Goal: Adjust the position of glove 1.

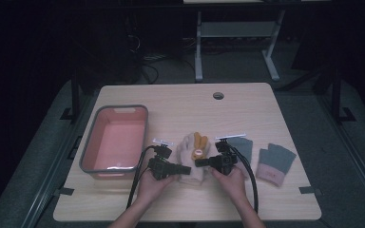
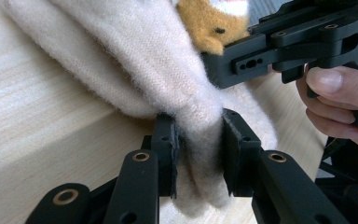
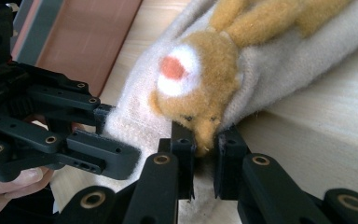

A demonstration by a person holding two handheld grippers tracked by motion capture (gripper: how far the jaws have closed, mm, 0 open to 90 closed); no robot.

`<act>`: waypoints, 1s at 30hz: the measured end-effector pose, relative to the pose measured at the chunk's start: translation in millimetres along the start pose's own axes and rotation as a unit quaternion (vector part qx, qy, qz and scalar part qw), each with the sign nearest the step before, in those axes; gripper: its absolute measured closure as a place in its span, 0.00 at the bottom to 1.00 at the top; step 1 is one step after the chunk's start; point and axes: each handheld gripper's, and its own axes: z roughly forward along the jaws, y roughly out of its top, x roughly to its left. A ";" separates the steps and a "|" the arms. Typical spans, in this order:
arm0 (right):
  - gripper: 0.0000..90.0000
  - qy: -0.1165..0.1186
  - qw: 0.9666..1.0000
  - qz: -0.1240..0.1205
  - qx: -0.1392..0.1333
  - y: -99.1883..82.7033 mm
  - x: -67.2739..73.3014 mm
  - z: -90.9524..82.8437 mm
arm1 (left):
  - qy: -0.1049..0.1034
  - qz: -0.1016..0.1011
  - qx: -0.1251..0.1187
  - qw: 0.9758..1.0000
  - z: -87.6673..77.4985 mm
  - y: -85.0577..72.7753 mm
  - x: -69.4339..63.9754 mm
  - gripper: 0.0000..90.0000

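On the wooden table (image 1: 247,102), nearest the person, the left gripper (image 1: 184,169) pinches the cuff of a cream glove (image 1: 188,154), jaws narrow. The right gripper (image 1: 200,162) clamps its orange plush patch (image 1: 198,145). The glove's long axis runs away from the person, fingers farthest. Beyond-left sits a pink basin (image 1: 138,130).

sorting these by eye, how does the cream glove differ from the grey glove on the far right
The cream glove is pale, fuzzy and carries an orange animal patch; the grey glove is dark with a pink cuff. The cream glove is pinched by both tongs; the grey glove lies untouched. Both rest on the table.
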 end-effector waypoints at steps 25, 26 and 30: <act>0.91 0.027 1.000 0.001 -0.015 23.7 15.3 -16.8 | -0.021 0.005 -0.026 0.999 -27.3 22.1 -5.8 0.77; 0.91 0.027 0.999 -0.002 -0.017 25.2 17.4 -18.6 | -0.022 0.005 -0.028 0.999 -28.6 22.8 -5.6 0.77; 0.91 0.028 0.999 -0.007 -0.020 28.7 20.8 -23.1 | -0.030 0.007 -0.031 0.999 -31.8 27.2 -6.4 0.77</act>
